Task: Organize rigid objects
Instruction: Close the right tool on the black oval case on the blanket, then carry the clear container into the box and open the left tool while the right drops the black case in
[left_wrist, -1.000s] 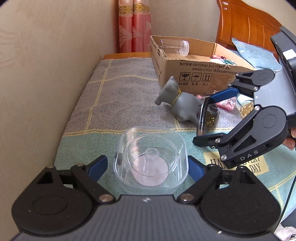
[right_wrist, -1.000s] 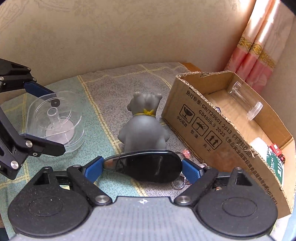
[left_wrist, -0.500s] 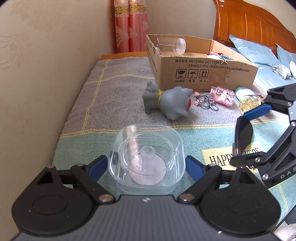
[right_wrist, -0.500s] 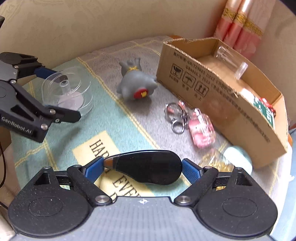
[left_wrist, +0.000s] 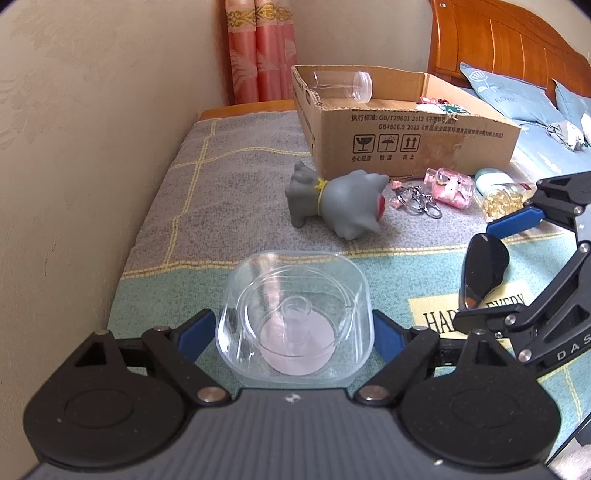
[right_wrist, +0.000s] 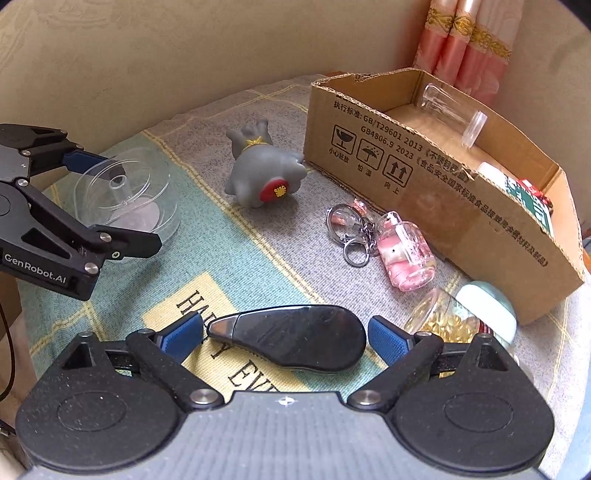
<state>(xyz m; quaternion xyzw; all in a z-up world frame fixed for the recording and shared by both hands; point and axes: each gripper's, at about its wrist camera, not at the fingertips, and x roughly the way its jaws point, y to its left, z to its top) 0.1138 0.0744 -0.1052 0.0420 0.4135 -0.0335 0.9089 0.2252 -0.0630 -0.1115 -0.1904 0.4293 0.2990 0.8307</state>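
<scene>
My left gripper (left_wrist: 294, 328) is shut on a clear plastic box (left_wrist: 295, 321) with a spool inside, held just over the blanket; it also shows in the right wrist view (right_wrist: 125, 199). My right gripper (right_wrist: 286, 338) is shut on a black teardrop-shaped case (right_wrist: 291, 341), seen edge-on in the left wrist view (left_wrist: 484, 269). A grey toy animal (left_wrist: 338, 206) lies on its side on the blanket. An open cardboard box (left_wrist: 406, 136) stands behind it with a clear tube (left_wrist: 340, 85) inside.
In front of the box lie a pink keychain bottle (right_wrist: 404, 251) with rings, and a jar of yellow beads (right_wrist: 448, 317) with a pale green lid. A wall runs along the left. A wooden headboard (left_wrist: 509, 48) and blue pillows stand at the far right.
The right gripper has drawn back from the toy and box with the black case. The grey toy has tipped from upright onto its side. The left gripper still holds the clear box.
</scene>
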